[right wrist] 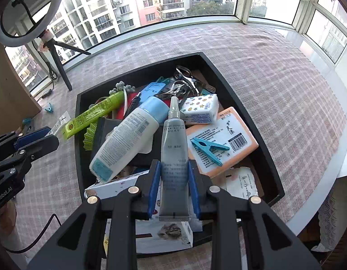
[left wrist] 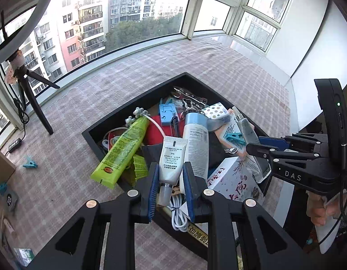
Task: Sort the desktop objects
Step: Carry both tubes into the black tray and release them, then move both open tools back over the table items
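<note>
Two small tubes, both light and squishy I'd guess: left gripper [left wrist: 169, 186] pinches the white tube [left wrist: 172, 159] near its cap, right gripper [right wrist: 173, 186] clamps the grey tube [right wrist: 174, 157] mid-body.

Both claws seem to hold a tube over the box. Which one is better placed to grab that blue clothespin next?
Neither is free. Once emptied, the right claw: the blue clothespin lies just ahead of it, right of its grey tube.

Sunlit bay windows [left wrist: 119, 15], checked tablecloth [left wrist: 151, 67]
</note>
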